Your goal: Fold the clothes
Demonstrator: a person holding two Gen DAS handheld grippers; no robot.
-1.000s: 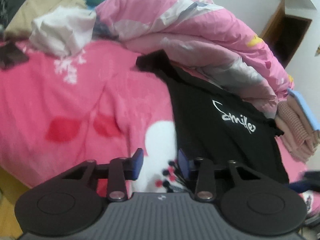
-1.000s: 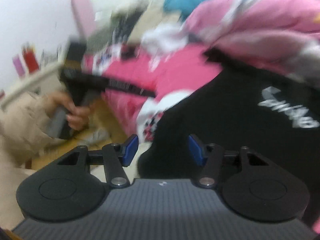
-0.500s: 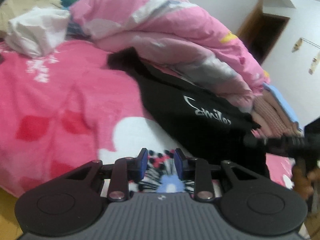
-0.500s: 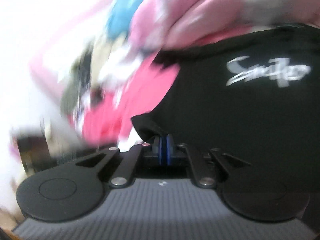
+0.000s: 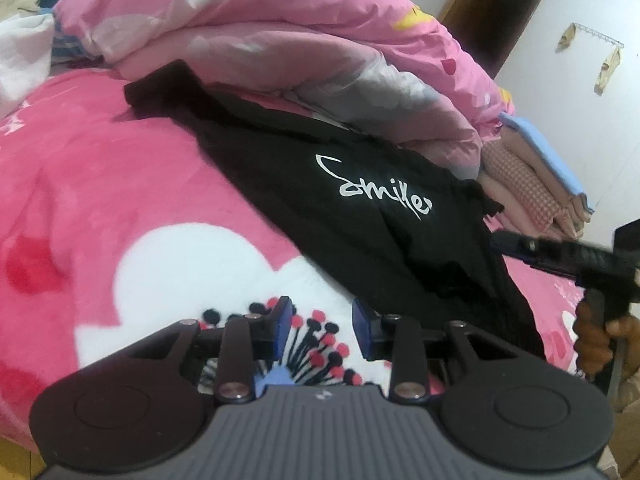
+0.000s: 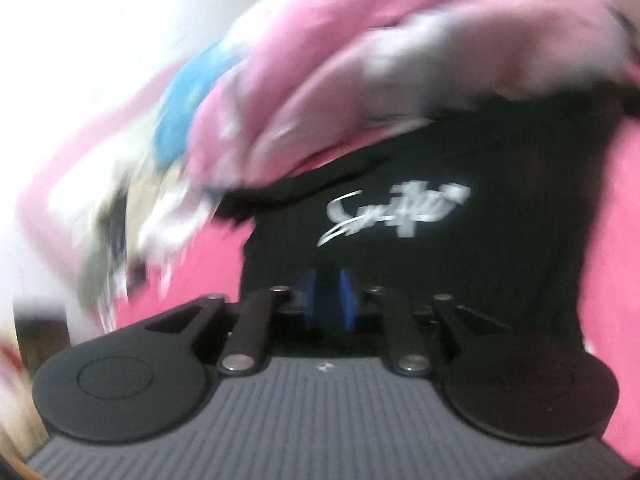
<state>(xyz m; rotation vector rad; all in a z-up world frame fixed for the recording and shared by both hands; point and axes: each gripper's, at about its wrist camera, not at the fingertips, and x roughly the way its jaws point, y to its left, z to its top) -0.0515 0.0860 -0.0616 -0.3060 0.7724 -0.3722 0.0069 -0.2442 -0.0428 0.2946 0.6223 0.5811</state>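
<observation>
Over the pink blanket (image 5: 100,184), my left gripper (image 5: 322,330) hovers with its 2 blue pads apart, holding nothing. Just beyond it lies the black shirt (image 5: 360,216), white script up, spread across the blanket and tucked partly under the pink quilt (image 5: 280,36). My right gripper (image 6: 327,294) sits on the shirt's edge, pads nearly together with dark cloth between them; blur hides whether they truly clamp. Folded clothes (image 5: 536,184) stack beyond.
</observation>
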